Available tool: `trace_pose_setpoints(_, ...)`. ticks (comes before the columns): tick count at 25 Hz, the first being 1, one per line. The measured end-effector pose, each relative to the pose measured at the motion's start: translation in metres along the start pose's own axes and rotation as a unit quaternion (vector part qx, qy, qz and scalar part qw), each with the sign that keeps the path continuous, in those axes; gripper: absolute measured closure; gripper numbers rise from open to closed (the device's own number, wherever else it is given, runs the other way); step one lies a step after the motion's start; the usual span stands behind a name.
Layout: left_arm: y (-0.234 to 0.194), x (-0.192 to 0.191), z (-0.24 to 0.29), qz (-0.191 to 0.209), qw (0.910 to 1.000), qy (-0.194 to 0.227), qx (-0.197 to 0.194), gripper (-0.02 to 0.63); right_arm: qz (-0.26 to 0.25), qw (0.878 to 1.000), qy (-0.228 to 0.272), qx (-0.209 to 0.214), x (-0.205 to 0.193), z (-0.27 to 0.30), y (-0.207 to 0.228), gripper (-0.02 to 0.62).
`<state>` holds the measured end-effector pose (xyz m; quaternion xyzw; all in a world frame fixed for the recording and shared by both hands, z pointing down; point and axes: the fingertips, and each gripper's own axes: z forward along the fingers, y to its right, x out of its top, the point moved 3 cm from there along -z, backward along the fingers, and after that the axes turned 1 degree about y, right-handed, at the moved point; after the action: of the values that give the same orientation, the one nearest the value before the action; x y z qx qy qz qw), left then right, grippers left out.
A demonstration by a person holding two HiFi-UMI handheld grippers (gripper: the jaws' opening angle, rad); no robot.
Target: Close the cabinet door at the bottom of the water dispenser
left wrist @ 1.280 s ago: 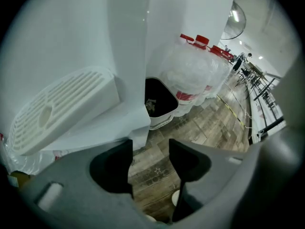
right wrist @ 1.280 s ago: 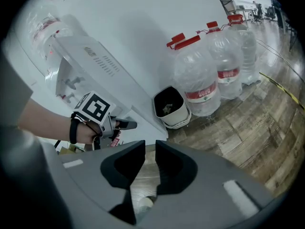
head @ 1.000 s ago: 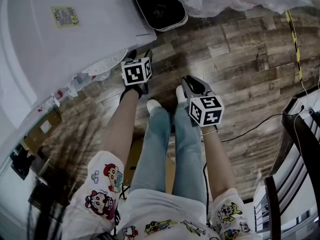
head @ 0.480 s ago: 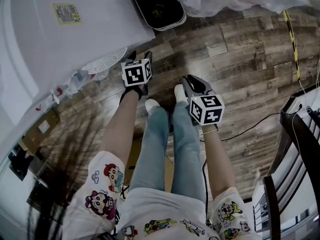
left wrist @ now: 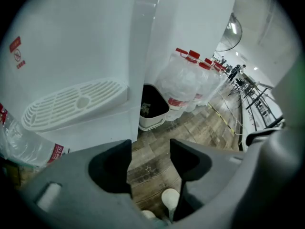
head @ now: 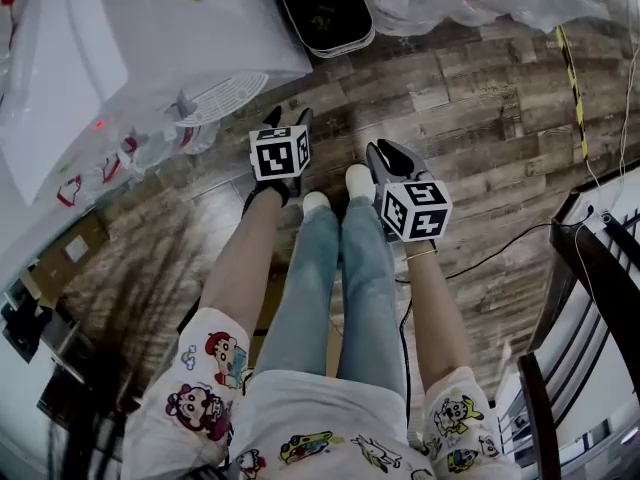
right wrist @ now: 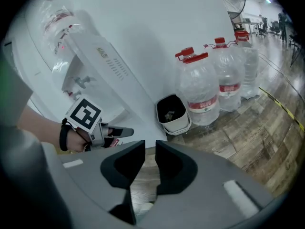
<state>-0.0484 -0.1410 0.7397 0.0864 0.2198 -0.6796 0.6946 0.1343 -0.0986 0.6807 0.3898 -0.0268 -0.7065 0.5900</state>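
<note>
The left tongs (left wrist: 150,147) gape wide and empty, the right tongs (right wrist: 150,147) narrow and empty, both above the feet. The cabinet door (left wrist: 105,126) lies far left, under the drip tray (left wrist: 71,104); reaching down, a jaw might snag that jutting tray and miss the push

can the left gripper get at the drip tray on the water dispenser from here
Probably yes: the left gripper hangs close to the drip tray on the water dispenser, jaws apart and empty, and nothing shows in between.
</note>
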Motion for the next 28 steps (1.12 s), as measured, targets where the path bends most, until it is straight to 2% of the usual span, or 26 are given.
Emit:
trace_pose_setpoints(8, 0.0, -0.011, -0.075, -0.003, 0.9986, 0.042, -0.032, 0.354, -0.051, 0.998, 0.037, -0.002, 0.011, -0.039, -0.056, 0.511)
trace_pose_setpoints(16, -0.001, -0.018, -0.186, -0.004, 0.9933, 0.101, -0.056, 0.354, -0.102, 0.989, 0.103, -0.002, 0.046, -0.111, -0.125, 0.511)
trace_pose_setpoints(23, 0.01, -0.005, -0.293, -0.011, 0.9808, 0.174, -0.086, 0.355, -0.16, 0.972, 0.165, 0.037, 0.089, -0.187, -0.209, 0.511)
trace_pose_setpoints(28, 0.015, 0.011, -0.377, -0.008, 0.9646, 0.242, -0.105, 0.356, -0.217, 0.955, 0.186, 0.083, 0.107, -0.234, -0.277, 0.512)
